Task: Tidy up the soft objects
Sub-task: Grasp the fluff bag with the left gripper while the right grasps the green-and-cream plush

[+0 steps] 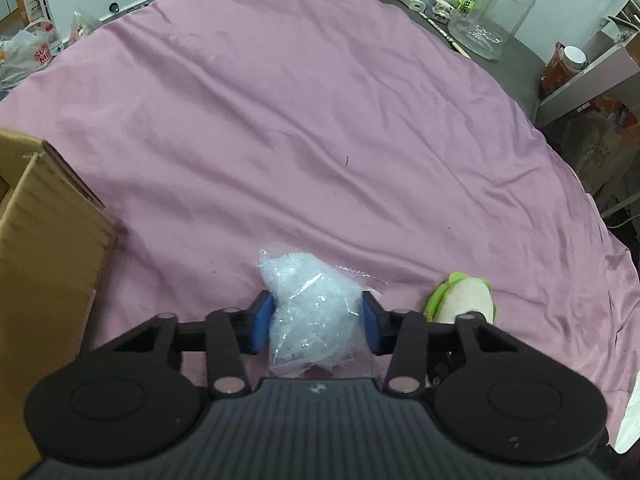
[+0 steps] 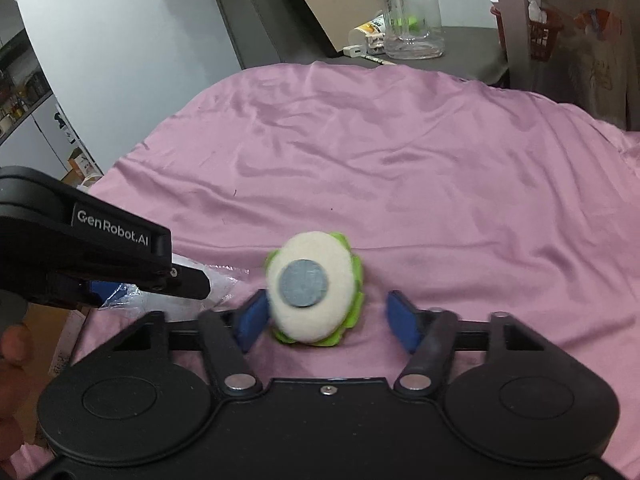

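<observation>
Left wrist: jaws clamp crinkly clear plastic bag (image 1: 316, 312); right jaws apart around cream-green plush (image 2: 314, 294).

Left claw (image 2: 120, 280) housing, left of frame: "GenRobot.AI" in white letters on black.
Plastic bag (image 1: 24, 54), upper left of frame: red letters "SUP" over "MI", cut off.
Clear jug (image 1: 494, 12), upper right of frame: green label, text mirrored, unreadable.

Crinkled clear bag (image 1: 316, 312) beside green-white plush (image 2: 314, 294)
</observation>
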The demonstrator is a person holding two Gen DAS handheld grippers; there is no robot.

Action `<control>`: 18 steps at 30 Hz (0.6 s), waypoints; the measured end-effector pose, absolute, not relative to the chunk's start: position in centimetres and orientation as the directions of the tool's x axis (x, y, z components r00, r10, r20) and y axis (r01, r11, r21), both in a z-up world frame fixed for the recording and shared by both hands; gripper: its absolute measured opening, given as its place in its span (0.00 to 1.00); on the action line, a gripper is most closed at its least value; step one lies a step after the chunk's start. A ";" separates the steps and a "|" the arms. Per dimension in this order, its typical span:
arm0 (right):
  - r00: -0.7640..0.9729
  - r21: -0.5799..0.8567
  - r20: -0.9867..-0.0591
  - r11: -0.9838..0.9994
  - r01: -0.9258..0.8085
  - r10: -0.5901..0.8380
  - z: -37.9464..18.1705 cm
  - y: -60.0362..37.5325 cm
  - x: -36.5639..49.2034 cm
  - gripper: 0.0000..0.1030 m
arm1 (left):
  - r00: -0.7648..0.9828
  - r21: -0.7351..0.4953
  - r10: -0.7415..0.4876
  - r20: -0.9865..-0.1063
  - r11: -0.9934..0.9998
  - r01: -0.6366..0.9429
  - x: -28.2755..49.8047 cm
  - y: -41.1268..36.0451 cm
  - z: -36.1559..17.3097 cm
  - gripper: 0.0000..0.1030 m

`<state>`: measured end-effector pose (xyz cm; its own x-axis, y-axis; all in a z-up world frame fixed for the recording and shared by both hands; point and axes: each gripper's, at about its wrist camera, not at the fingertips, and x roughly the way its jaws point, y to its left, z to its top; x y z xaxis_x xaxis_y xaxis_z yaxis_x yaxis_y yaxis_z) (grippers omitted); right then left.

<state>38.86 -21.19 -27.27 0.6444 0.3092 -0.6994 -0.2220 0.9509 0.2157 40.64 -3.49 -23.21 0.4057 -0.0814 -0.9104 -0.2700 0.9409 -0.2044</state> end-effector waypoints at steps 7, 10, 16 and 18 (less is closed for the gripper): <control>0.639 0.197 -0.716 0.959 -0.203 0.282 -26.1 -21.2 37.9 0.35 | 0.404 -0.211 -0.099 -0.909 0.947 -0.242 39.7 -3.3 -22.0 0.38; 0.652 0.210 -0.711 0.964 -0.163 0.265 -25.3 -21.8 37.0 0.35 | 0.412 -0.209 -0.097 -0.906 0.949 -0.235 39.1 -2.9 -21.0 0.38; 0.673 0.226 -0.702 0.969 -0.100 0.233 -23.5 -22.7 34.6 0.35 | 0.436 -0.236 -0.128 -0.891 0.951 -0.201 37.3 -2.2 -18.6 0.38; 0.687 0.219 -0.692 0.971 -0.093 0.221 -22.4 -22.5 33.5 0.35 | 0.447 -0.248 -0.144 -0.883 0.951 -0.185 36.6 -2.0 -17.7 0.38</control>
